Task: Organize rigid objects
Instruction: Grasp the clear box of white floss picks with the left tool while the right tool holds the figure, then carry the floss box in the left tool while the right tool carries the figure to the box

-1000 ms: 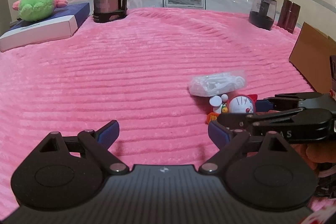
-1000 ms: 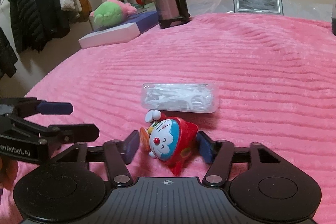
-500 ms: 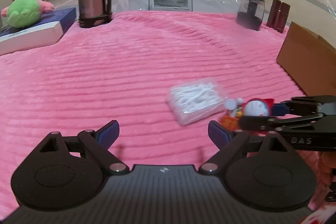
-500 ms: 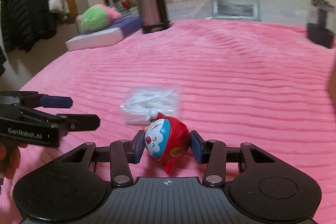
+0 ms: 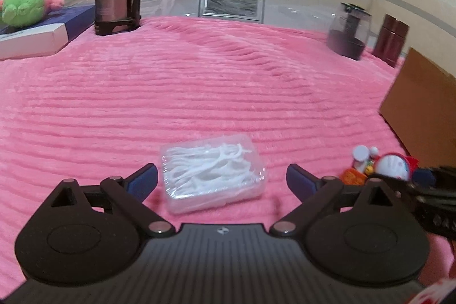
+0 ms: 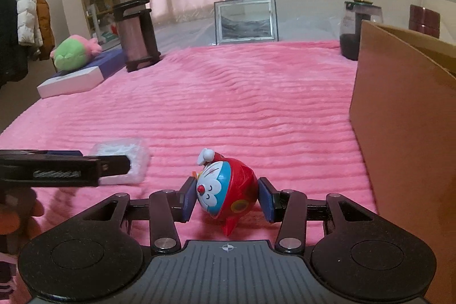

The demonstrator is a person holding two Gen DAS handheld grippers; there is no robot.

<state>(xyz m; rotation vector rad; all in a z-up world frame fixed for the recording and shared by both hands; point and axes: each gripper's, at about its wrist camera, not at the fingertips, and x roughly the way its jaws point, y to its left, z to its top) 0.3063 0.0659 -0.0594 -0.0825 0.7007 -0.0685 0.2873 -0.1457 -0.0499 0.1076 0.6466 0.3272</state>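
My right gripper (image 6: 226,200) pinches the light, hard, rounded toy (image 6: 226,194) across its sides near the cardboard box (image 6: 404,116), slip-prone; left gripper (image 5: 221,180), just widened, straddles the floss-pick case (image 5: 212,173) untouched.

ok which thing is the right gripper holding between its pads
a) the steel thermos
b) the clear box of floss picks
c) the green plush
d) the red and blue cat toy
d: in the right wrist view both blue pads of the right gripper press on the sides of the red and blue cat toy, while the clear box of floss picks lies on the pink blanket ahead of the open left gripper.
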